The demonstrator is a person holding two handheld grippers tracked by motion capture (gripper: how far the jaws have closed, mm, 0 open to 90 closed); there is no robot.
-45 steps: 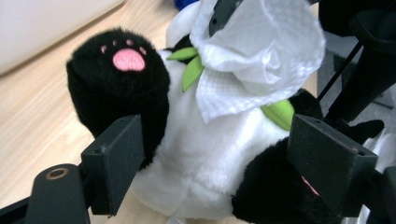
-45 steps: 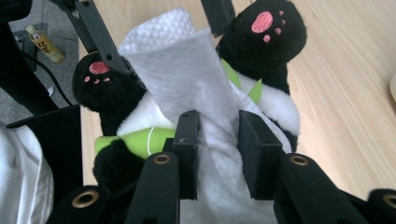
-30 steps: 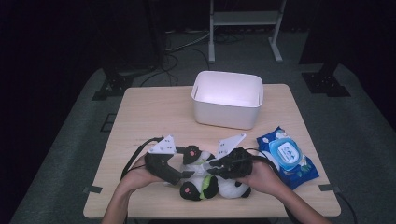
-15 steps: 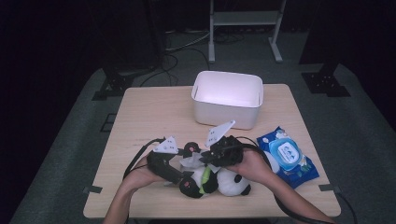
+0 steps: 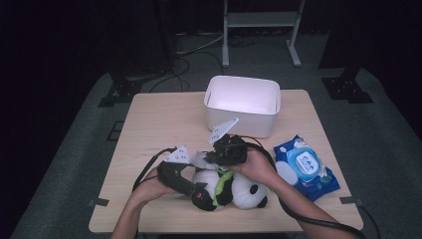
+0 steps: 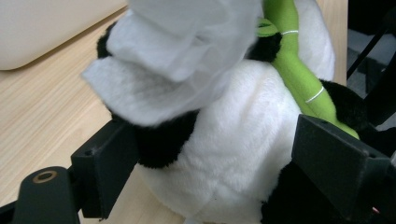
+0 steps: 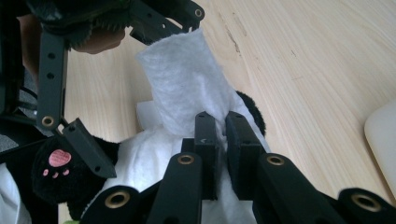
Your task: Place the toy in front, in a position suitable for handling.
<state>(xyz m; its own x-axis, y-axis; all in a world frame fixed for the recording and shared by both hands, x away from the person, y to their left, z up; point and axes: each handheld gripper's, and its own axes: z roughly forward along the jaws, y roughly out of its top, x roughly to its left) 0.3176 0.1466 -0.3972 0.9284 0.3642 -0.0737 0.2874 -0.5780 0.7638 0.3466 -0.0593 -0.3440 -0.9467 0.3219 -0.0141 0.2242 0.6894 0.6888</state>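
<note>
Wiping panda toy [image 5: 246, 189] near table's front edge [image 5: 164, 226] — right gripper [image 7: 223, 126] jaws just closing, now pinching white wipe [image 7: 187, 88]; left gripper [image 6: 210, 163] wide, clamping plush body. Keep clamp firm, drag wipe slowly — avoid slipping out.

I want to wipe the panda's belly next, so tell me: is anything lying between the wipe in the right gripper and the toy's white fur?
Nothing visible does. The right gripper is pinched on the white wet wipe, which hangs directly against the plush panda. The left gripper straddles the toy's body from the sides.
</note>
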